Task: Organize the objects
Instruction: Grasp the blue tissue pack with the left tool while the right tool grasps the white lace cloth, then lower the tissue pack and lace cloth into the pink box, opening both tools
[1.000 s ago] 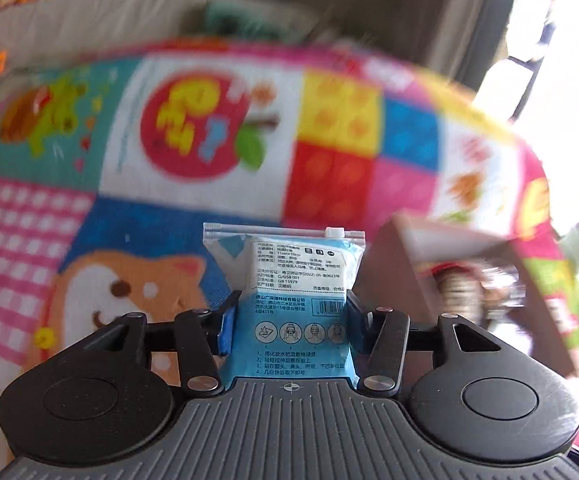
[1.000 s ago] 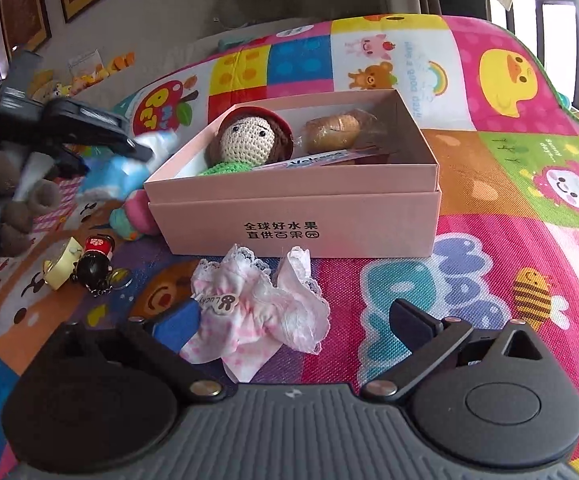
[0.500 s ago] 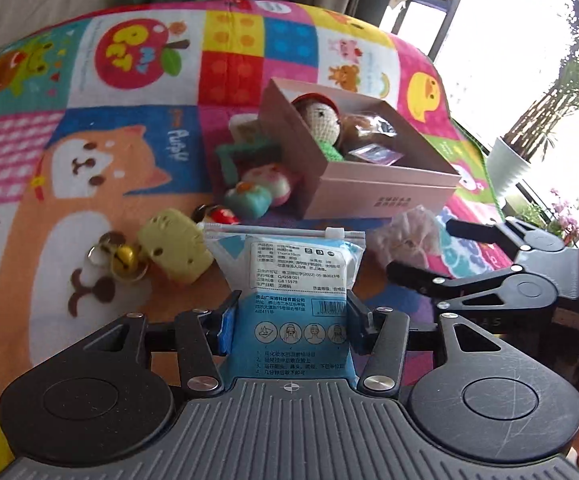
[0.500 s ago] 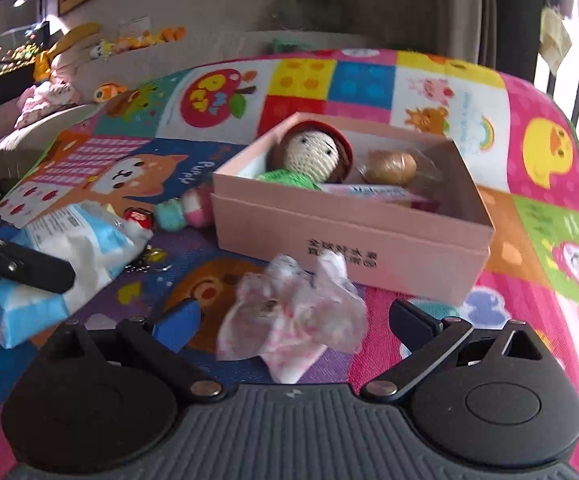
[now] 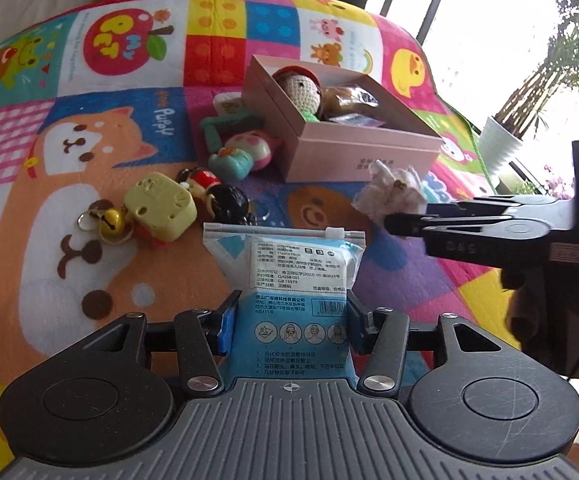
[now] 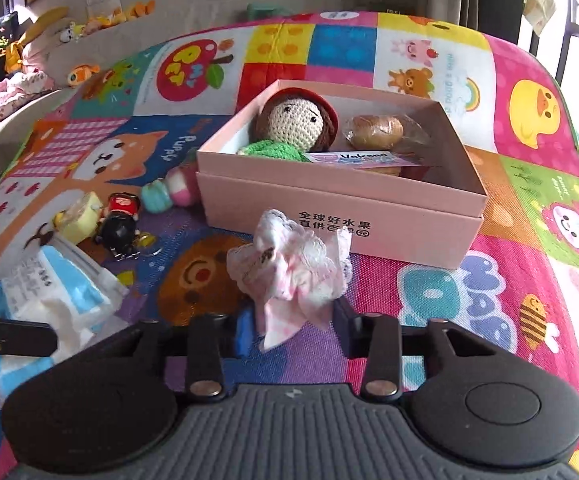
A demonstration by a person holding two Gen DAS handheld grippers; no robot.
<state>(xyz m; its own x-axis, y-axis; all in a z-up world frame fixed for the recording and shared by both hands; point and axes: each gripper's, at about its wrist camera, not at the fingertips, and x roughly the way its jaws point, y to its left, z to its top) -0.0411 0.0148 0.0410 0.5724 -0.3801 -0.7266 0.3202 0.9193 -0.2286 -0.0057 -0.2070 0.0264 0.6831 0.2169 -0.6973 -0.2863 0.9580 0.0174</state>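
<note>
My left gripper (image 5: pixel 289 320) is shut on a blue-and-white zip packet (image 5: pixel 289 272), held upright above the play mat; the same packet (image 6: pixel 49 280) shows at the left of the right wrist view. My right gripper (image 6: pixel 293 320) is closing its jaws on a pink-and-white lace cloth (image 6: pixel 289 264), and the pads press its lower part. That cloth (image 5: pixel 389 192) sits at the right gripper's tips (image 5: pixel 393 224) in the left wrist view. Just behind it stands an open pink box (image 6: pixel 369 216) holding a crochet doll (image 6: pixel 293 120), a wrapped bun (image 6: pixel 377 128) and a flat packet.
Small toys lie on the colourful mat (image 5: pixel 89 160) left of the box: a yellow cheese keychain (image 5: pixel 157 204) with a bell, a black-haired figure (image 5: pixel 225 200), a teal-and-pink toy (image 5: pixel 245 156). A potted plant (image 5: pixel 501 152) stands past the mat's right edge.
The right gripper's jaws went from wide apart to closed on the lace cloth. The left gripper, still gripping the packet, swung round until the box and toys came into its view.
</note>
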